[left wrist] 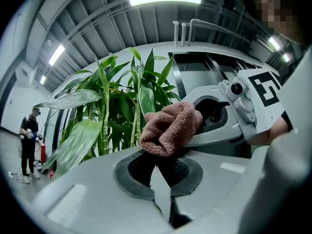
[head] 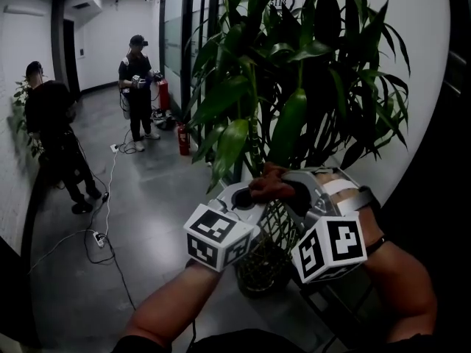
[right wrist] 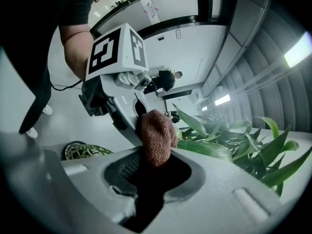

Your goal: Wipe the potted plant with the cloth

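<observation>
Rust-brown terry cloth (head: 268, 184) sits bunched between my two tools, just in front of the tall green broad-leaved potted plant (head: 294, 72) in its dark woven wire basket pot (head: 266, 252). It isn't touching a leaf yet. My right gripper (right wrist: 155, 167) is pinching it, with a thick wad standing up out of the jaws. My left gripper (left wrist: 157, 167) has its jaws pressed together, and as far as I can read it they have a lower fold of the same cloth caught at the tips. I read this step as sorting the grip before wiping. My plan is to keep the cloth in one gripper only, with a fat pad left proud of the tips so that fabric meets the leaf, not plastic. The other gripper lets go and backs the hanging leaf (head: 288, 123) from behind. I'd stroke from stem to tip with light pressure, one leaf at a time. Risks are creasing a leaf, snagging a stalk, or rocking the basket.
</observation>
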The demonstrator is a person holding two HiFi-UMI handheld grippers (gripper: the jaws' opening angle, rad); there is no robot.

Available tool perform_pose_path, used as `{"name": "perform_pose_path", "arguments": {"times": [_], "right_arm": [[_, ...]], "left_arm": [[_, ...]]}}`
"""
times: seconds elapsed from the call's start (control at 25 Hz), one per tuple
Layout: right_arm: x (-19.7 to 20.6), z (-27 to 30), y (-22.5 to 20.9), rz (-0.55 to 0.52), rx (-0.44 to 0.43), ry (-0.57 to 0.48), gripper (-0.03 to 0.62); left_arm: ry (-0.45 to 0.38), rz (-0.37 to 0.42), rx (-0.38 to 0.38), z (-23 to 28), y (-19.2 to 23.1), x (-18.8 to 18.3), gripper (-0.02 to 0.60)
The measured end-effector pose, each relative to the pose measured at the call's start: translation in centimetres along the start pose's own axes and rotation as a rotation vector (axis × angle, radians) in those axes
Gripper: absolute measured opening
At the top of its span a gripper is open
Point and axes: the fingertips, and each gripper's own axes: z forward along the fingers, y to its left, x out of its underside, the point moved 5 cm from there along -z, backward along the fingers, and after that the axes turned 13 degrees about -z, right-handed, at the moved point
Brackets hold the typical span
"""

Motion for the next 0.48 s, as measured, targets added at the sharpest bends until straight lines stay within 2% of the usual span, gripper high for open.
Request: {"name": "perform_pose_path", "arguments": {"times": [0.12,0.36,0.48], "right_arm": [[0.4,-1.0,-1.5,0.004,0.076,0.01,0.066],[2.5,-3.1,-8.7,0.041,0.368,0.066,0.066],[3.4,-2.8,-11.1,0.077,0.4,0.087,0.066]], "left_arm": [[0.003,-0.003,0.0,0.1,0.0,0.2,0.02],[-0.008,0.006,-0.004,-0.2,0.0,-0.3,0.02],[-0.009,0.008,-0.006,-0.3,-0.1,-0.3,0.02]]}}
